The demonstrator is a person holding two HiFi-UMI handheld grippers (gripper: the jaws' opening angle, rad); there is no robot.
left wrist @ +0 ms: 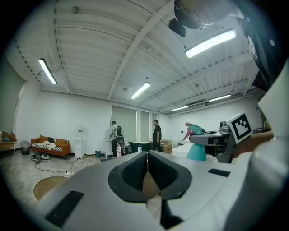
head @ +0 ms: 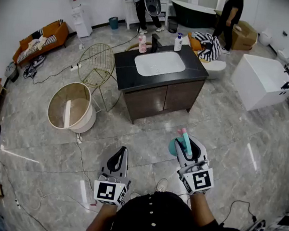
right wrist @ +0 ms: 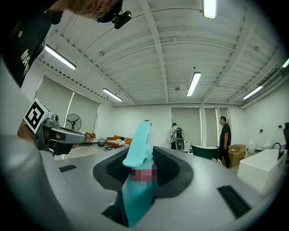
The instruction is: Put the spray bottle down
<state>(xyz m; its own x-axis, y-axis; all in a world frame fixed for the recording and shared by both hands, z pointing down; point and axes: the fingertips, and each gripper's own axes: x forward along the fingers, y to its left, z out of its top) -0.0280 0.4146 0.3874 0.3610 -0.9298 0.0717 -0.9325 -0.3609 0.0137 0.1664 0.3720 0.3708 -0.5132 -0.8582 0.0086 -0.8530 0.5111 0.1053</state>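
Observation:
The teal spray bottle point(head: 174, 147) with a pink nozzle is carried above the floor, and my right gripper point(head: 188, 144) is shut on its neck. In the right gripper view the bottle's head point(right wrist: 139, 146) stands up between the two pads. From the left gripper view the bottle point(left wrist: 196, 151) hangs to the right, its round body below the jaws. My left gripper point(head: 119, 159) is level beside it, shut with nothing between its pads, which meet at the tip point(left wrist: 147, 159).
Ahead stands a dark vanity point(head: 158, 101) with a white sink point(head: 159, 63) and bottles on its black top. A round basket point(head: 72, 107) and a gold wire stool point(head: 96, 65) stand to the left, a white tub point(head: 260, 80) to the right. Cables point(head: 80, 157) cross the floor. Two people point(head: 232, 14) stand at the back.

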